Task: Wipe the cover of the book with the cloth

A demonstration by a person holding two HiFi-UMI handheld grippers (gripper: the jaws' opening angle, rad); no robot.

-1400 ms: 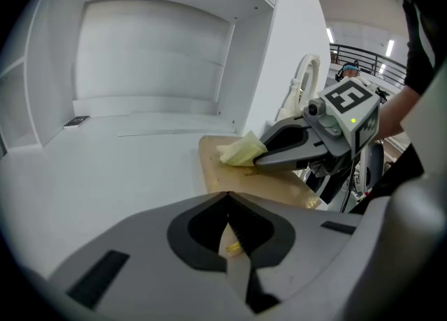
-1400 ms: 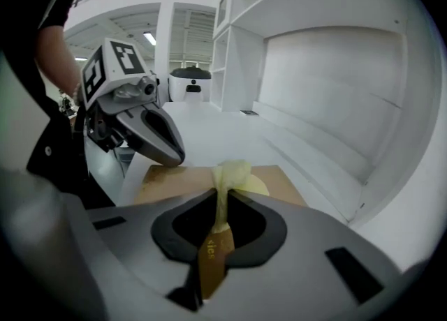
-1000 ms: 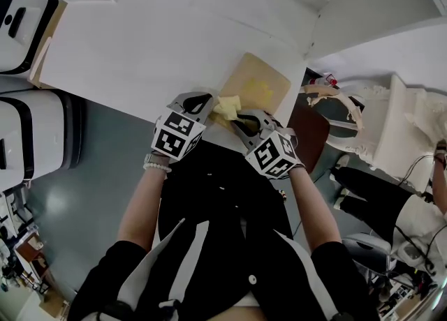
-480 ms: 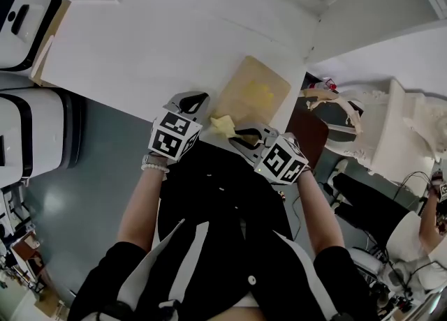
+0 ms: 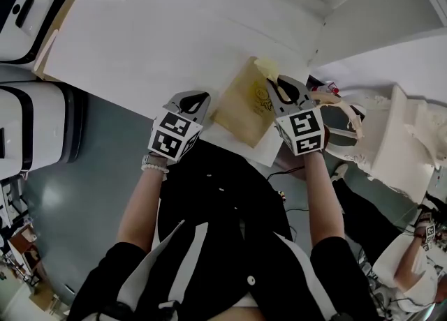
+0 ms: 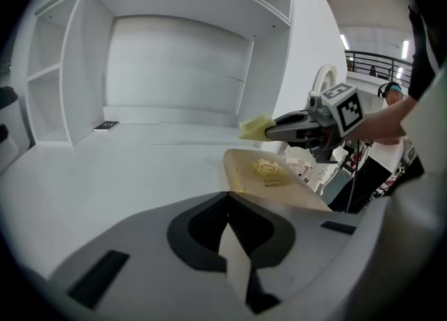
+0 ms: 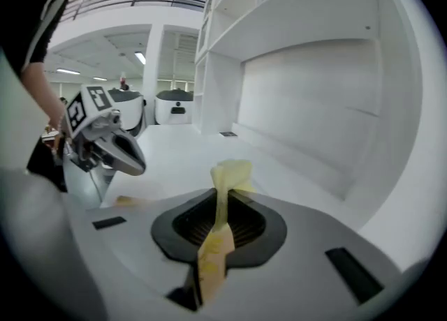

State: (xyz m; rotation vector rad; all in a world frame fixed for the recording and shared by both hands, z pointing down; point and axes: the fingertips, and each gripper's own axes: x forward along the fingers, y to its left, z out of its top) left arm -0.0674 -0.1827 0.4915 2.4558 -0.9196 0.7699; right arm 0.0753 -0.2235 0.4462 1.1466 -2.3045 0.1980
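Presently the right gripper [image 5: 278, 81], fingers clamped on the cloth [image 5: 265, 68], hangs over the far end of the book [image 5: 244, 103]. The left gripper [image 5: 201, 96], fingers together, sits beside its near-left edge.

1. We are viewing the book [image 5: 246, 100]: a tan cover bearing a yellow emblem [image 6: 267, 169].
2. We are viewing the cloth [image 7: 227, 173]: pale yellow, unpatterned.
3. We are viewing the left gripper [image 5: 201, 96] and the right gripper [image 5: 279, 81]: grey bodies carrying black-and-white square markers [image 5: 173, 136].
4. We are viewing the table [image 5: 154, 40]: plain white.
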